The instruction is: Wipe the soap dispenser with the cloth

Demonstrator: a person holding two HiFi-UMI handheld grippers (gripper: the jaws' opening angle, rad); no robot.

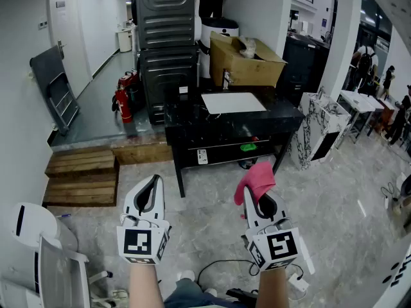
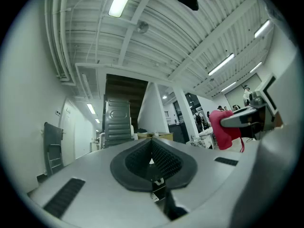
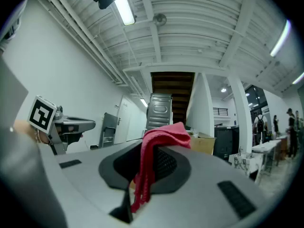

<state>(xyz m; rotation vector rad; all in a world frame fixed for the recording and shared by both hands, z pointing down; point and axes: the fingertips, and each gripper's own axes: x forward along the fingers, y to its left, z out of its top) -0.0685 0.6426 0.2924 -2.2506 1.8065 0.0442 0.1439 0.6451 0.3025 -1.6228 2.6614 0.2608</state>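
Observation:
A pink cloth (image 1: 254, 181) hangs from the tips of my right gripper (image 1: 258, 196), which is shut on it. In the right gripper view the cloth (image 3: 153, 152) drapes over the closed jaws and trails down the middle. My left gripper (image 1: 153, 183) is held level beside it, shut and empty, its pads (image 2: 164, 161) meeting with nothing between them. Both grippers are held in the air, well short of the black counter (image 1: 192, 117) with its white sink (image 1: 232, 101). I cannot make out a soap dispenser at this distance; a small chrome tap (image 1: 226, 79) stands behind the sink.
A cardboard box (image 1: 247, 59) sits on the counter's far side, next to a grey metal cabinet (image 1: 166, 43). Wooden steps (image 1: 83, 175) and red fire extinguishers (image 1: 122, 100) are to the left. A white appliance (image 1: 38, 249) stands at my lower left. Cables (image 1: 218, 274) lie on the floor.

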